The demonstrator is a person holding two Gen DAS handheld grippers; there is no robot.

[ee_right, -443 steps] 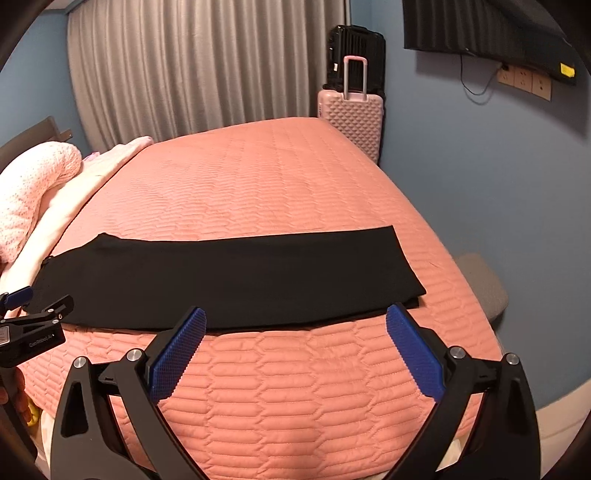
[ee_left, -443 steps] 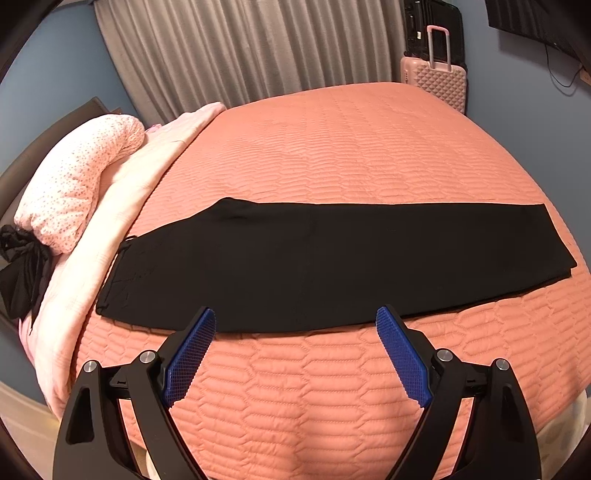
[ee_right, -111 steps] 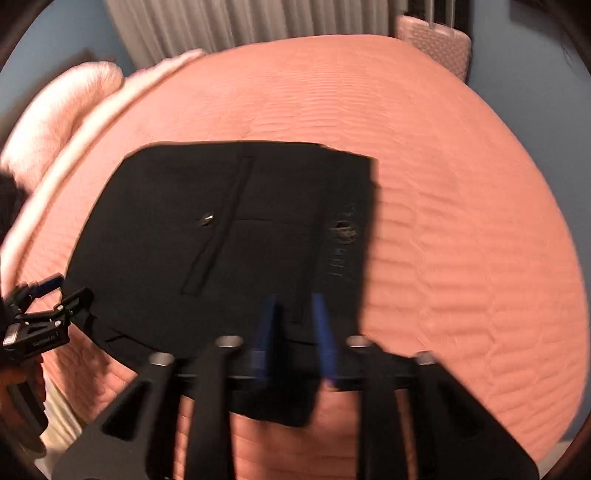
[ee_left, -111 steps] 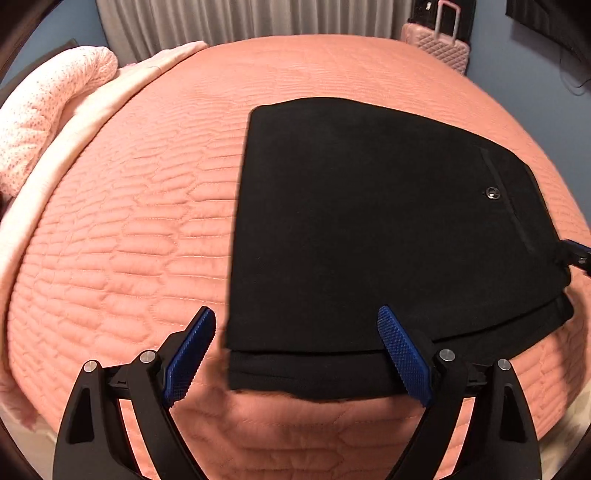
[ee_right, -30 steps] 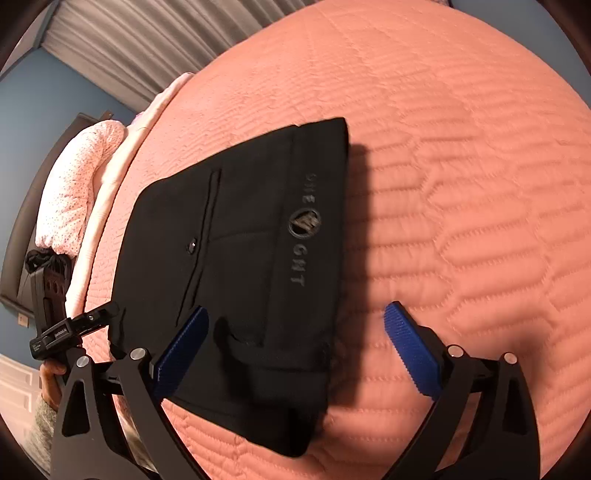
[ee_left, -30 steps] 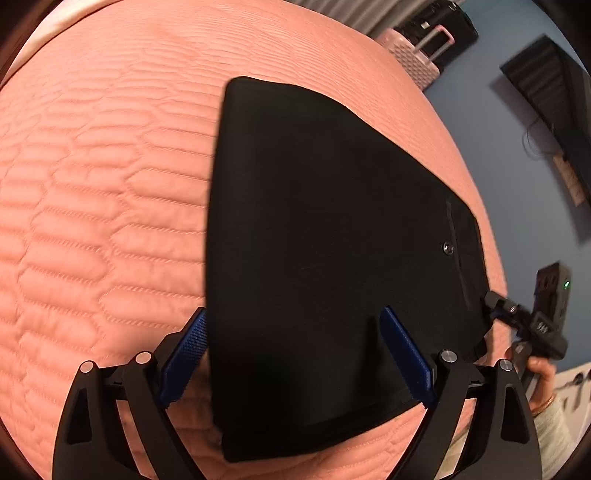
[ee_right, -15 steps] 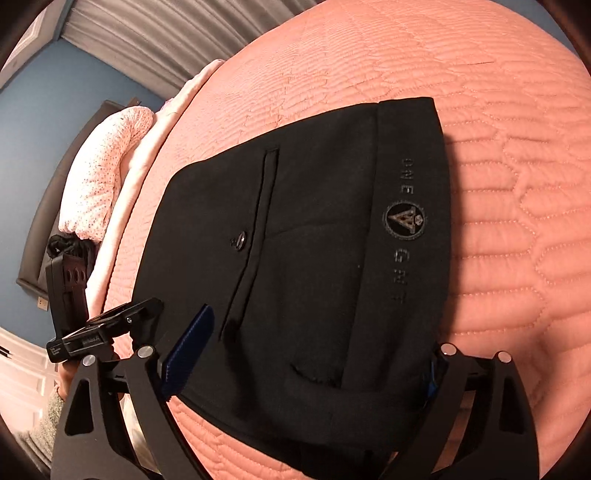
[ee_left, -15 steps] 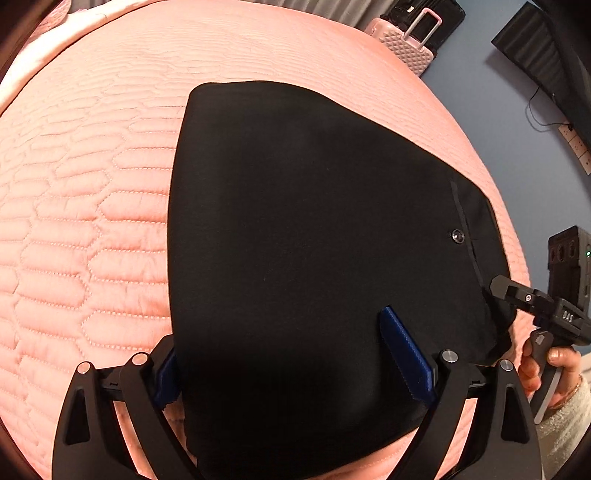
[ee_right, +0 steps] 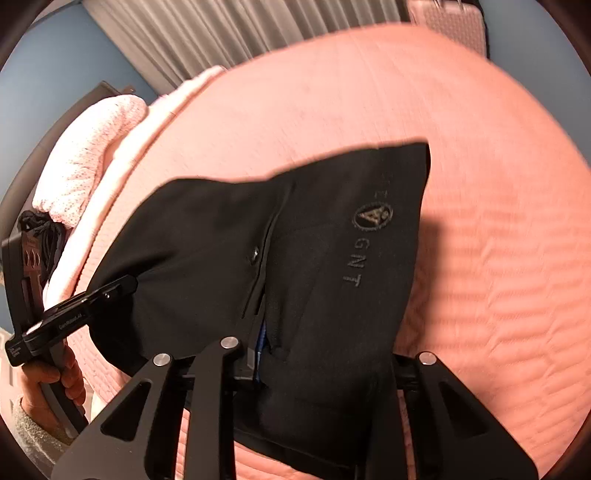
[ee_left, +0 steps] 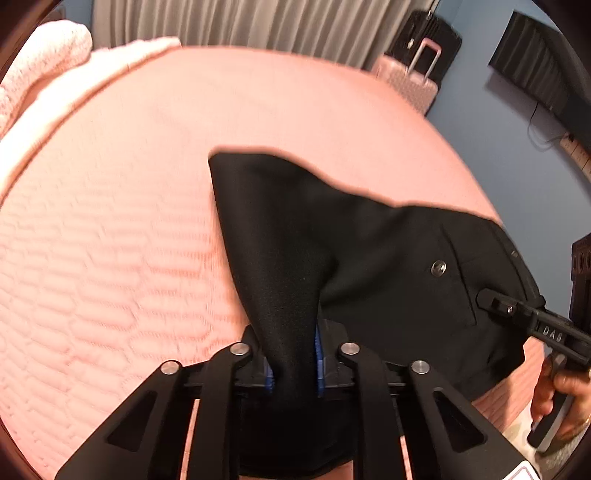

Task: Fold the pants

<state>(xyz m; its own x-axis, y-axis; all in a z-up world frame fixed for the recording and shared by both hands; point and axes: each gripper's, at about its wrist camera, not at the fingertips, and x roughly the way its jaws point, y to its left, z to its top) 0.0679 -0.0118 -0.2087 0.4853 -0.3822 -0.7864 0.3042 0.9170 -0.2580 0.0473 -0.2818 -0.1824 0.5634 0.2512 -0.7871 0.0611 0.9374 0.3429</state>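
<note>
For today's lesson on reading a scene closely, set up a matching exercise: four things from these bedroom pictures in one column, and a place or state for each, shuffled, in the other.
Things
1. black folded pants
2. pink hard-shell suitcase
3. pale pink speckled pillow
4. grey pleated curtain

Places or states
A. stands on the floor past the bed's far corner
B. hangs behind the bed
C. gripped at the near edge by both grippers
D. lies at the head of the salmon quilted bed

Pairs: 1-C, 2-A, 3-D, 4-B

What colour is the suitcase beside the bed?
Pink suitcase, seen best in the left wrist view.
</note>
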